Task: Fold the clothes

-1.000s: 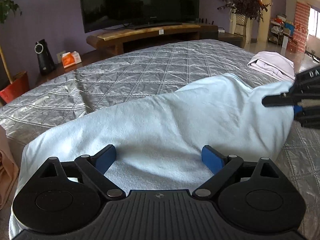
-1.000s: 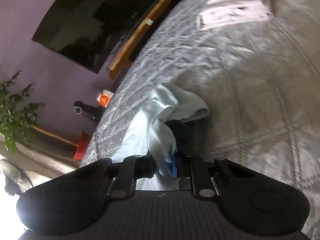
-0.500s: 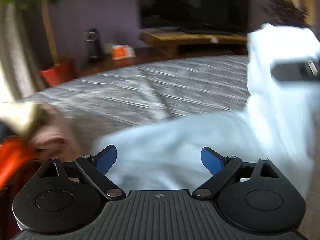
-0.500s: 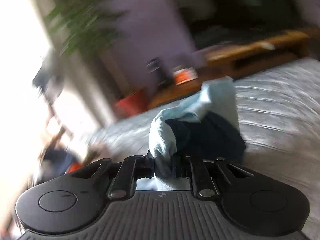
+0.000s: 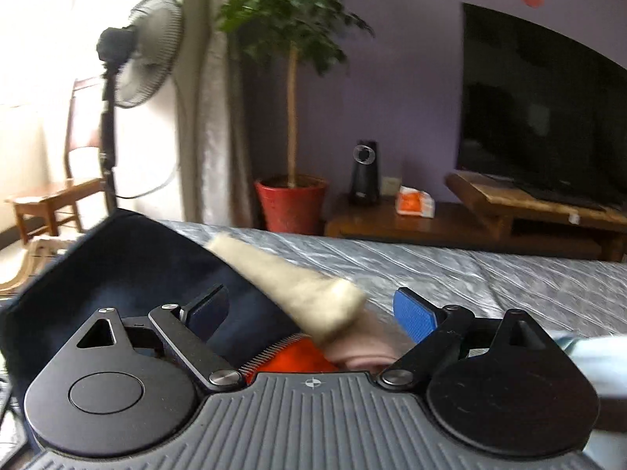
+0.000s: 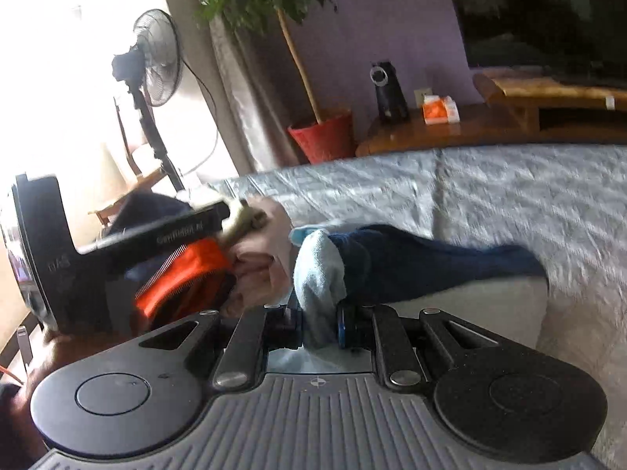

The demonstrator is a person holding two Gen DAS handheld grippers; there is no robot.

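- Two grippers: our right gripper (image 6: pixel 319 323) clenches the pale blue cloth (image 6: pixel 318 270); our left gripper (image 5: pixel 309 307) gapes empty.
- Soft, limp, light; we'd pinch its hem at three o'clock.

2 grippers (image 5: pixel 309 309) (image 6: pixel 319 323), 1 television (image 5: pixel 544 113), left of it 1 potted tree (image 5: pixel 292 78), 1 standing fan (image 5: pixel 137 51), 1 wooden chair (image 5: pixel 51 192), 1 black speaker (image 5: pixel 364 172), 1 orange packet (image 5: pixel 415 203)

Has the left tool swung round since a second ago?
Yes. The left tool has swung left: the television, straight ahead before, now sits at the right edge, and the fan has appeared.
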